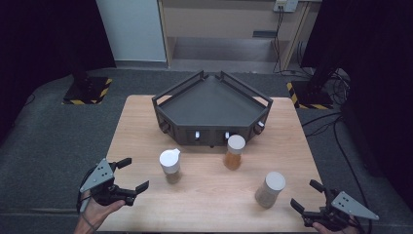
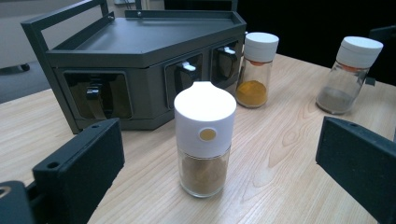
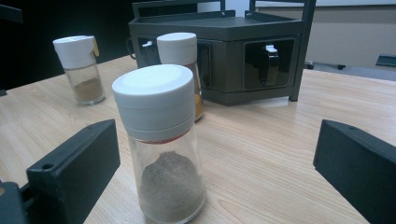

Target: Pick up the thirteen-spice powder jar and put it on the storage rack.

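Three spice jars sit upright on the wooden table (image 1: 146, 122), and both tongs are lined up on the outer two, so this looks like the start of a grab.

Going left to right in the high view: the left gripper (image 1: 129, 176) is at the lower left of the frame, jaws spread wide, holding nothing, aimed at the brown jar (image 1: 170, 165) just left of centre. Its own camera has that jar (image 2: 204, 144) dead centre between the jaws, not touching.

Middle of the frame is the orange jar (image 1: 234, 152), right up near the front of the dark corner rack (image 1: 212, 109), which has clips along its face that I'd guess are meant for the jars.

Lower right is the grey jar (image 1: 269, 189), then the right gripper (image 1: 306, 196), also wide open and empty, jar (image 3: 161, 140) centred but apart from the jaws.

Surface is pale wood grain, nothing else on it. Room's dim: grey carpet (image 1: 48, 146), black curtains at the sides, stand bases with hazard stripes (image 1: 87, 90) in the upper left.
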